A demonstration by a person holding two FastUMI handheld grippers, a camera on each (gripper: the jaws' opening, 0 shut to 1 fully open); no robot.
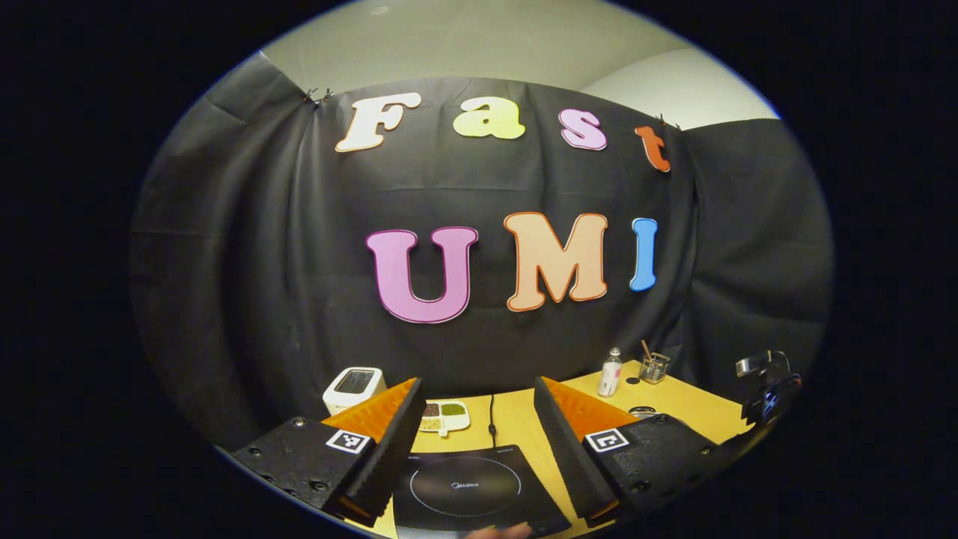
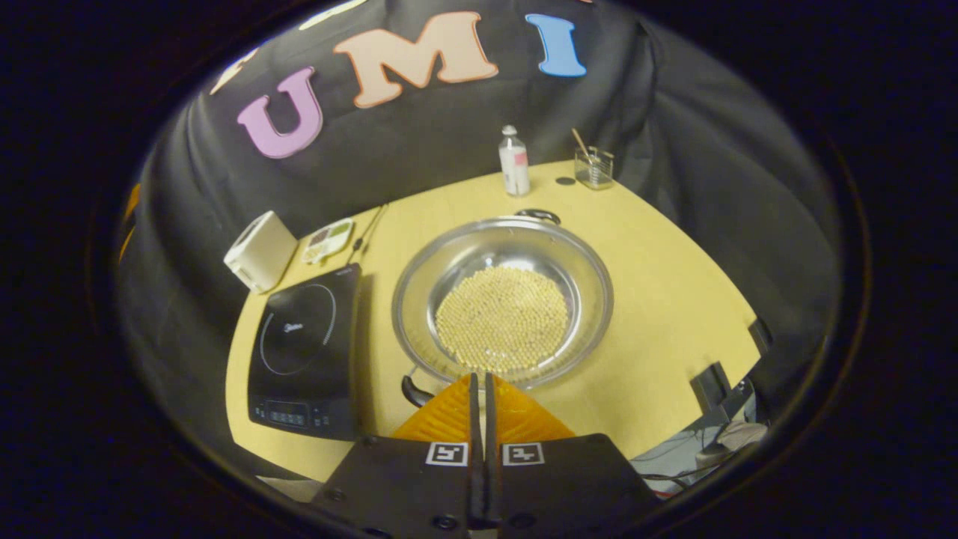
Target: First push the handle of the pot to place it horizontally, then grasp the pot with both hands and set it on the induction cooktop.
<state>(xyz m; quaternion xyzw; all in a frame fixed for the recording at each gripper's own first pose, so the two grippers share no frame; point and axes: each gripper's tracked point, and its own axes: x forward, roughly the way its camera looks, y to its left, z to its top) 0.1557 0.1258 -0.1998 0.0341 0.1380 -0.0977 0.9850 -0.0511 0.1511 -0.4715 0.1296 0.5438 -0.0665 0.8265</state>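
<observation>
A wide steel pot [image 2: 449, 262] holding yellow beans stands on the yellow table [image 2: 666, 299]. One black handle [image 2: 537, 215] is at its far rim, the other handle [image 2: 414, 392] at its near left rim. My right gripper [image 2: 479, 378] is shut on nothing, its tips at the pot's near rim, just right of the near handle. The black induction cooktop [image 2: 303, 348] lies left of the pot. In the left gripper view, my left gripper [image 1: 477, 388] hangs open above the cooktop [image 1: 464, 486], holding nothing.
A white box [image 2: 260, 251] and a small divided tray of beans [image 2: 328, 239] sit behind the cooktop. A bottle [image 2: 513, 161] and a glass jar with a stick [image 2: 593, 166] stand at the table's far edge. A black clamp device [image 1: 767, 389] is at the table's right edge.
</observation>
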